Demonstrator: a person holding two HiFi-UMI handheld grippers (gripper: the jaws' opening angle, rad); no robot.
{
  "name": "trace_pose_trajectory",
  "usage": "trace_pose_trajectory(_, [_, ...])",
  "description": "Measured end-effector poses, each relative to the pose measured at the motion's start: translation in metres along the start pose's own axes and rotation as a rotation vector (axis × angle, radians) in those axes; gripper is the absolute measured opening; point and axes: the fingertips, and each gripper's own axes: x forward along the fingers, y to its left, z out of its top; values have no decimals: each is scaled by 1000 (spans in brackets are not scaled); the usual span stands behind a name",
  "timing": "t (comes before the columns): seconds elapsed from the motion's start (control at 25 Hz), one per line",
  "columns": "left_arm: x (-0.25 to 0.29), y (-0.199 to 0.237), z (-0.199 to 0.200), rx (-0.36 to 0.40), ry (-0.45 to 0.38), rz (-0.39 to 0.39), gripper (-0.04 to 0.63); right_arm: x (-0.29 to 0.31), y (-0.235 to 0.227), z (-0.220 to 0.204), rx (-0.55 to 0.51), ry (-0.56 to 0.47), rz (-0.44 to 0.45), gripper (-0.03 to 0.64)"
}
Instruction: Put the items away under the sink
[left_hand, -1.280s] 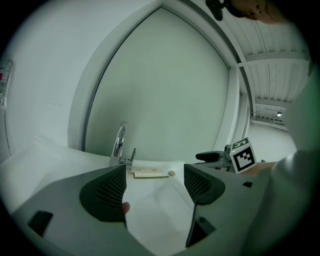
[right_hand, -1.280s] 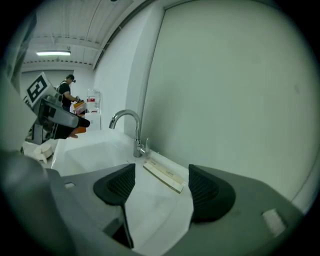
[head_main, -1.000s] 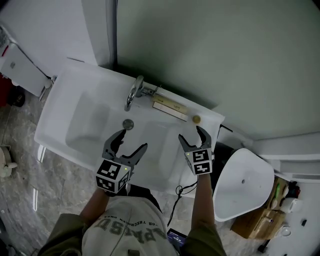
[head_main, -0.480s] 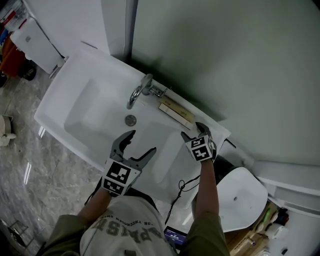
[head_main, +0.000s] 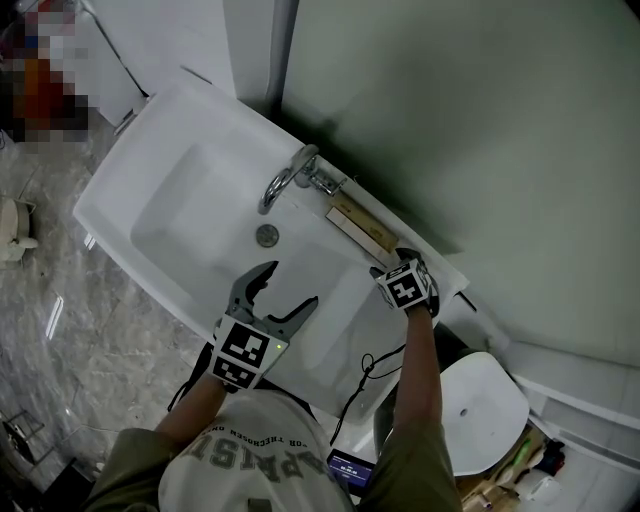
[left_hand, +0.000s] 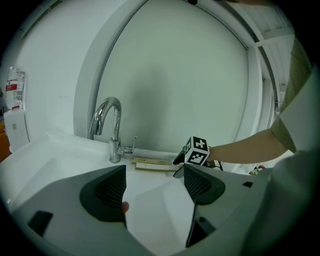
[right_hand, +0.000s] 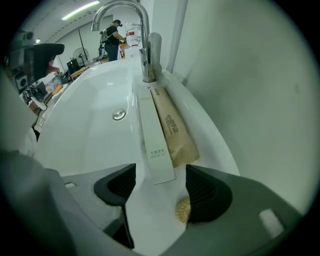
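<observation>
Packets (head_main: 357, 226) lie on the sink's (head_main: 105, 195) far ledge, right of the tap (head_main: 285, 180). From the head view, my right gripper (head_main: 402, 262) is at their right end and my left gripper (head_main: 287, 288) is over the basin. Left gripper view: fingers (left_hand: 107, 192) wide, nothing between them. Right gripper view: fingers (right_hand: 207, 195) wide, with the white packet (right_hand: 152, 135) just ahead, the brown packet (right_hand: 176, 129) touching it, and a yellow disc (right_hand: 183, 210) by the right finger. Closing here might catch the disc, or shove one packet into the basin.

a long white packet (right_hand: 154, 135) and a brown paper packet (right_hand: 173, 127) lie flat, side by side and touching, on the back ledge of the sink (right_hand: 90, 125). a small round yellowish disc (right_hand: 182, 210) lies just beside their near ends.
</observation>
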Motion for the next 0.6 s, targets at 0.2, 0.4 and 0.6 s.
trace_pose_trajectory(0.2, [3,-2,-1,-1,4,14,345,5,-3,-5,-19,29,6,279])
trace_pose_trajectory(0.4, [5,-5,-3,3,12,25,345,6,-6,-8,1,35,7,222])
trace_pose_trajectory(0.6, [5,-6,-6,5,17,38,345,6,-6,-10,-6,33,18,156])
